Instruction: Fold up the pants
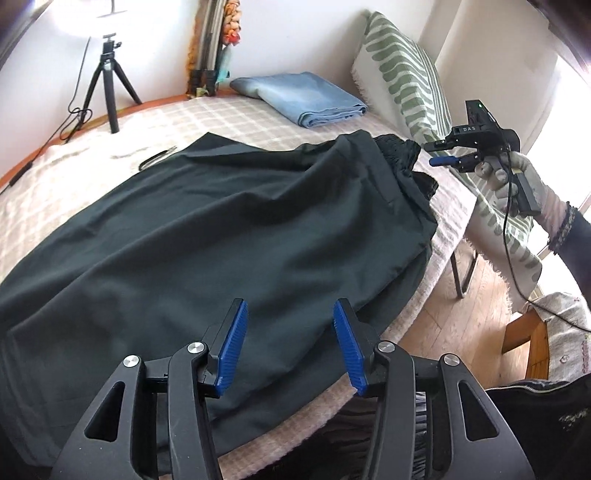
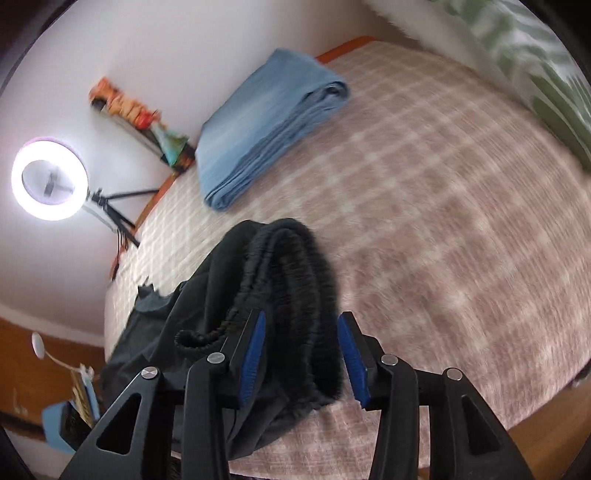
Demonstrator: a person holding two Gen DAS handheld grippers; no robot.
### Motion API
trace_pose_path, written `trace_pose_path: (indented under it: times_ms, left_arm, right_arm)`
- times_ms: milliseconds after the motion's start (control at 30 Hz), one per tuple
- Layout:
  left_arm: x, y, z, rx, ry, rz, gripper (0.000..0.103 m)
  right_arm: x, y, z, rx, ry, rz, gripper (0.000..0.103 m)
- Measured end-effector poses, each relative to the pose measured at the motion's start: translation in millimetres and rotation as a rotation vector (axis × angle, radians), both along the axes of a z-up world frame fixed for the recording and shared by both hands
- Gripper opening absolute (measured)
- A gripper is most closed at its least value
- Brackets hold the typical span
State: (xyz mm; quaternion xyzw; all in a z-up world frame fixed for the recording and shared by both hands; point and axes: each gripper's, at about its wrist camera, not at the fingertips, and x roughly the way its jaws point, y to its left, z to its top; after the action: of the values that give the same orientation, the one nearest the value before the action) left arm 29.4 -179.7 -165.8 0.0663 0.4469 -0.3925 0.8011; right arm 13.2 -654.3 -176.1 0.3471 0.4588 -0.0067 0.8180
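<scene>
Black pants point(image 1: 207, 236) lie spread on the checked bed cover point(image 1: 229, 114), apparently halved lengthwise, waistband point(image 2: 291, 280) bunched; cross folds remain. Left gripper point(image 1: 290, 347) and right gripper point(image 2: 301, 354) hover over the pants, jaws spread, empty.

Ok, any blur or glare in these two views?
Left wrist: sharp, though the window at right and the lamp blow out. Right wrist: motion blur smears the blanket and pillow; the ring light glares.

Black pants point(image 1: 192, 236): leg ends cut off left of left hand-held gripper point(image 1: 290, 345). Right wrist view motion-blurred; checked bed cover point(image 2: 443, 206) beyond right hand-held gripper point(image 2: 301, 352) smeared.
</scene>
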Motion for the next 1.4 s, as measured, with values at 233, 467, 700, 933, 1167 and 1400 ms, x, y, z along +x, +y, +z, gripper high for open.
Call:
trace_pose_path:
  times_ms: [233, 467, 700, 933, 1167, 1400]
  left_arm:
    - [3.7, -5.1, -8.5, 0.013, 0.023, 0.010, 0.047]
    - [4.5, 3.2, -12.1, 0.004, 0.040, 0.049, 0.047]
    - [11.5, 12.9, -11.0, 0.005, 0.049, 0.075, 0.047]
    - [14.8, 13.9, -12.8, 0.013, 0.059, 0.085, 0.047]
    - [19.7, 40.7, 4.8, -0.006, 0.037, 0.142, 0.047]
    - [34.4, 96.7, 20.5, -0.009, 0.026, 0.266, 0.047]
  right_arm:
    - [9.8, 62.2, 44.3, -0.181, -0.087, 0.073, 0.082]
    - [58.7, 105.8, 15.5, -0.316, 0.122, 0.139, 0.080]
    - [34.0, 73.6, 1.4, -0.280, 0.133, 0.209, 0.039]
    - [11.4, 33.4, -6.6, -0.275, 0.099, 0.193, 0.083]
    - [3.1, 14.3, -37.2, 0.003, 0.010, 0.179, 0.084]
    - [-7.9, 20.2, -62.2, 0.201, -0.126, 0.135, 0.069]
